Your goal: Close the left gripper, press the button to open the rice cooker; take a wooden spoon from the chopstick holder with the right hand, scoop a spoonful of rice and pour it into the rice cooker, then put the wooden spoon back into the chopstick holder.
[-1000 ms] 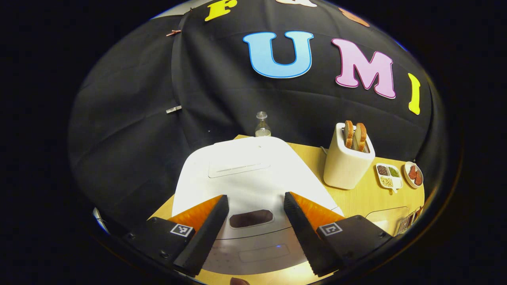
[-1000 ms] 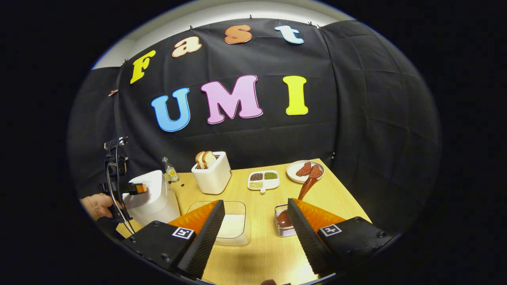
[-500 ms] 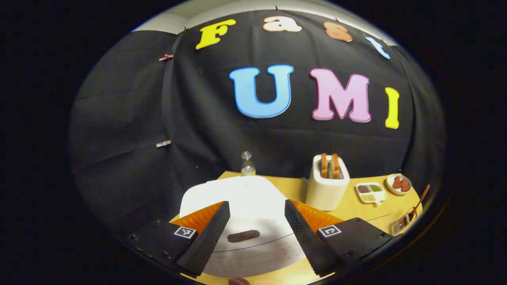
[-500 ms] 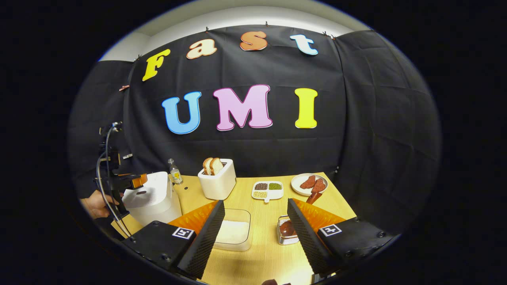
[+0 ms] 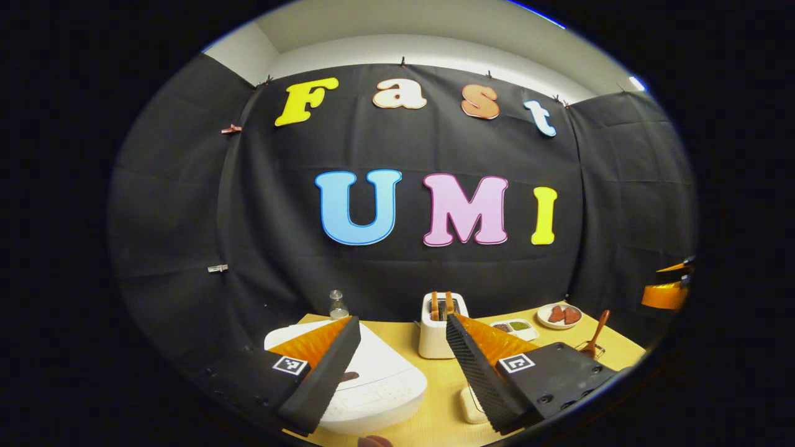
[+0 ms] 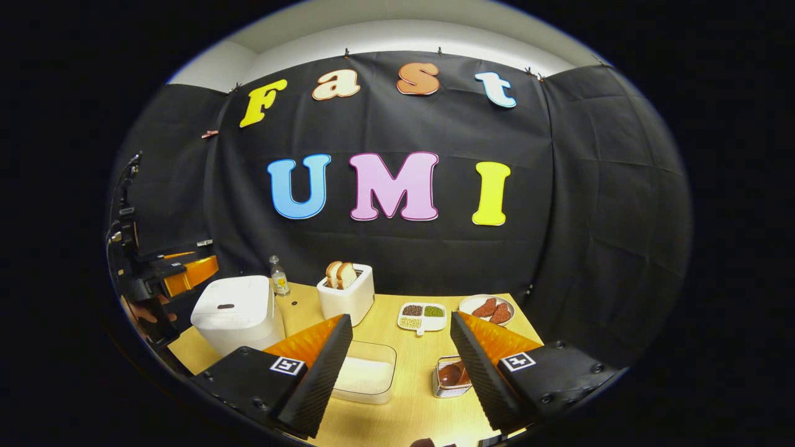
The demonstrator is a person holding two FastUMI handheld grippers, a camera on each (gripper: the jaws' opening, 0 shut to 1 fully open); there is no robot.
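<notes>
The white rice cooker [image 5: 372,385] sits low at the left of the left gripper view with its lid down; my left gripper [image 5: 402,321] hangs open above and behind it, touching nothing. In the right gripper view the cooker [image 6: 239,313] stands at the table's left end. A clear box of rice [image 6: 366,375] lies near the front. Beside it the metal chopstick holder [image 6: 442,391] holds the wooden spoon [image 6: 450,374], whose handle [image 5: 596,332] sticks up. My right gripper [image 6: 400,320] is open over the table front, holding nothing.
A white toaster [image 6: 346,292] with bread stands behind the rice box, a small bottle [image 6: 279,279] next to the cooker. A divided dish [image 6: 421,313] and a plate [image 6: 486,307] lie at the back right. A hand holds the left gripper [image 6: 180,276] at the far left.
Both grippers have drawn back and tilted up from the table. The left gripper moved off the cooker's lid, which stays down. Both stay open.
</notes>
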